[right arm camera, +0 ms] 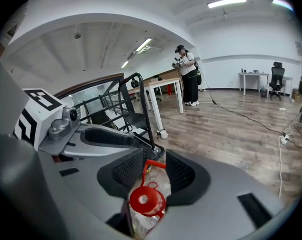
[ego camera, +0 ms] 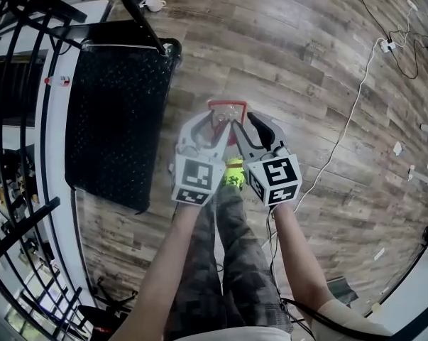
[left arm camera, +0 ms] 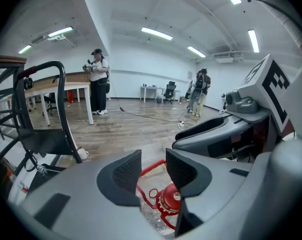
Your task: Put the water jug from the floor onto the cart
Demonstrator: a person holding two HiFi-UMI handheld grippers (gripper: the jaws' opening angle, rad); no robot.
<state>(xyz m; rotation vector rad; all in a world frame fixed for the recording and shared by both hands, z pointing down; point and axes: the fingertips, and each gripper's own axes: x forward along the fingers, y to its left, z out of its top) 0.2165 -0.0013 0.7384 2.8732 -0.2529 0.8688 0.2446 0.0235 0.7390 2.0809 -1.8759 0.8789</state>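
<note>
Low over the wooden floor, the left gripper and the right gripper hang side by side, angled downward. Each has its jaws spread, with the pads pressing on nothing. Below and between both pairs of jaws sits the water jug, a clear bottle with a red cap and a red carry handle standing up from its top. In the right gripper view the handle rises in the gap between the pads, with space on either side. The jug stands on the floor just in front of the person's yellow-green shoe. Just to its left lies the cart, a black flat deck with a black push handle at its far end. A white cable trails across the floor to the right.
</note>
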